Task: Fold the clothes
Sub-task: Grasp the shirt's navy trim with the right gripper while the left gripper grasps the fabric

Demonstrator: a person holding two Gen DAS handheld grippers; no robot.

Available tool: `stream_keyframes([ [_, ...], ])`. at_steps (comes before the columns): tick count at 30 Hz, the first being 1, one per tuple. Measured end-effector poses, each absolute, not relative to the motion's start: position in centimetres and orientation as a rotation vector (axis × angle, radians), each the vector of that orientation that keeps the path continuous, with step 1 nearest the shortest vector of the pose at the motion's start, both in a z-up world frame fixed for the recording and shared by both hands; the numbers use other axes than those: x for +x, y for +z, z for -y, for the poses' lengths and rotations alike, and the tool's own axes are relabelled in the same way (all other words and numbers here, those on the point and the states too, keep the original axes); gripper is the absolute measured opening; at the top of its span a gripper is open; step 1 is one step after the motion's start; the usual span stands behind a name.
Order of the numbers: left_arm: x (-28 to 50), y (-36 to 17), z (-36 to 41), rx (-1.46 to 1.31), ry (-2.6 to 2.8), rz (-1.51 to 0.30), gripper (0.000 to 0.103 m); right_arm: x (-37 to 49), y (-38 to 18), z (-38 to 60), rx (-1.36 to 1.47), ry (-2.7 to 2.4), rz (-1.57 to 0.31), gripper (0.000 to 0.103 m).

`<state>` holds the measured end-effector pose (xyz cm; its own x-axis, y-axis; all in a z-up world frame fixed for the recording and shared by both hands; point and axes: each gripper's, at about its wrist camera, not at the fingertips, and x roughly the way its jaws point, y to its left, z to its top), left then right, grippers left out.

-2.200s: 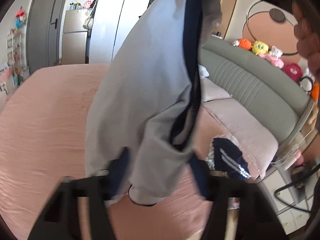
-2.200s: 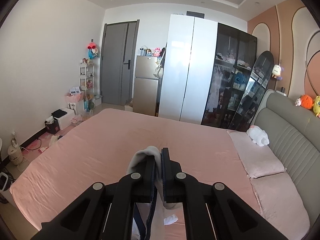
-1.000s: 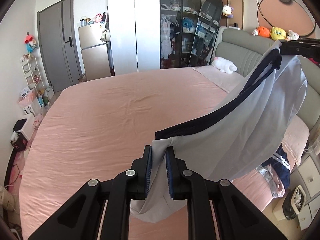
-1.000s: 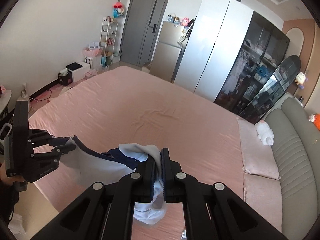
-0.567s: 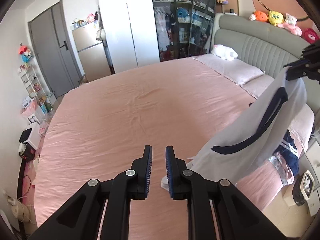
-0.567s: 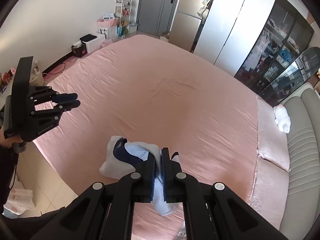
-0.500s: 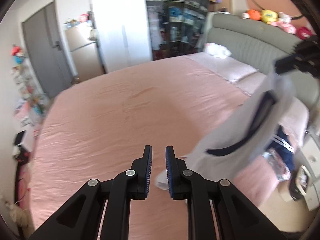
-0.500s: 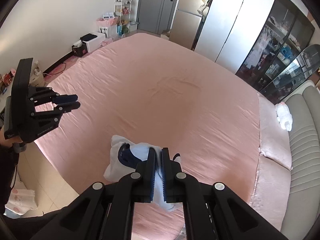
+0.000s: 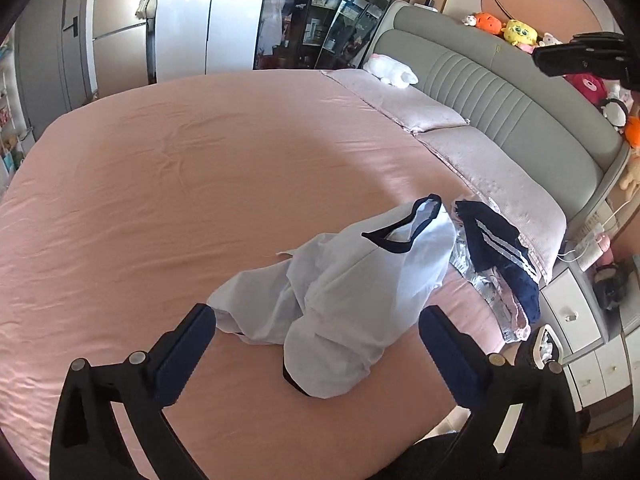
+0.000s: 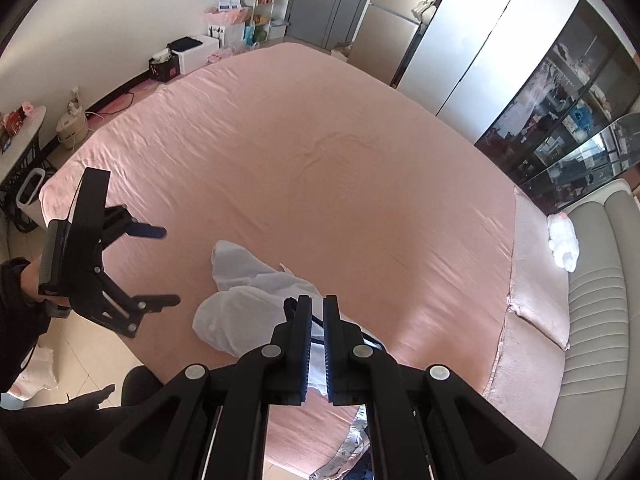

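A pale blue shirt with navy trim (image 9: 352, 276) lies crumpled on the pink bed (image 9: 200, 184) near its front edge; it also shows in the right wrist view (image 10: 244, 296). My left gripper (image 9: 316, 320) is wide open just above and in front of the shirt, holding nothing; it shows at the left of the right wrist view (image 10: 160, 266). My right gripper (image 10: 316, 304) hangs high over the shirt with its jaws nearly together and nothing between them; it shows at the top right of the left wrist view (image 9: 580, 56).
A pile of other clothes, with a navy striped garment (image 9: 496, 256) on top, lies at the bed's right corner by two pillows (image 9: 492, 176) and the grey headboard (image 9: 516, 108). A white nightstand (image 9: 580, 328) stands beyond. Wardrobes (image 10: 500, 52) stand at the far side.
The right gripper has let the shirt go and it has dropped onto the bed in a heap. The left gripper has opened wide and moved down toward it.
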<state>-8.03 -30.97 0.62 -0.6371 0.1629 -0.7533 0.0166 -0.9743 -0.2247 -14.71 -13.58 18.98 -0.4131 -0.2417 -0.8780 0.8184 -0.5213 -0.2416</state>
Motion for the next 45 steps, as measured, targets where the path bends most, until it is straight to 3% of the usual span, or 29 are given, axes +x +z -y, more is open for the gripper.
stream_keyframes([
  [5, -9.4, 0.8, 31.3, -1.278, 2.724, 0.362, 0.103, -15.5, 16.0, 12.2, 1.107, -1.932, -0.957, 0.008],
  [7, -10.3, 0.5, 30.8, -1.303, 2.69, 0.278, 0.103, -15.7, 14.6, 11.4, 1.098, -1.886, -0.991, 0.028],
  [8, -10.8, 0.3, 30.3, -1.311, 2.657, 0.223, 0.103, -15.9, 13.7, 11.0, 1.087, -1.868, -1.018, 0.052],
  [9, -11.4, 0.1, 29.8, -1.322, 2.62, 0.155, 0.103, -16.0, 12.7, 10.5, 1.071, -1.855, -1.051, 0.069],
  [14, -14.7, -2.3, 26.4, -1.415, 2.456, -0.212, 0.103, -18.6, 6.7, 8.5, 1.084, -1.788, -1.175, 0.069],
  [19, -18.1, -5.2, 24.0, -1.518, 2.345, -0.353, 0.103, -21.6, 0.3, 6.9, 1.184, -1.708, -1.265, 0.069],
  [31, -23.5, -8.8, 22.8, -1.678, 2.188, -0.245, 0.103, -25.9, -6.5, 5.5, 1.256, -1.611, -1.252, 0.069],
  [41, -25.6, -8.4, 22.3, -1.571, 2.148, -0.198, 0.103, -28.2, -9.3, 6.0, 1.278, -1.59, -1.244, 0.069],
  [43, -25.5, -8.7, 22.0, -1.558, 2.133, -0.186, 0.101, -28.3, -10.1, 5.9, 1.283, -1.576, -1.251, 0.069],
  [45, -25.3, -9.1, 21.5, -1.55, 2.108, -0.19, 0.091, -28.2, -11.1, 5.8, 1.294, -1.551, -1.262, 0.069],
])
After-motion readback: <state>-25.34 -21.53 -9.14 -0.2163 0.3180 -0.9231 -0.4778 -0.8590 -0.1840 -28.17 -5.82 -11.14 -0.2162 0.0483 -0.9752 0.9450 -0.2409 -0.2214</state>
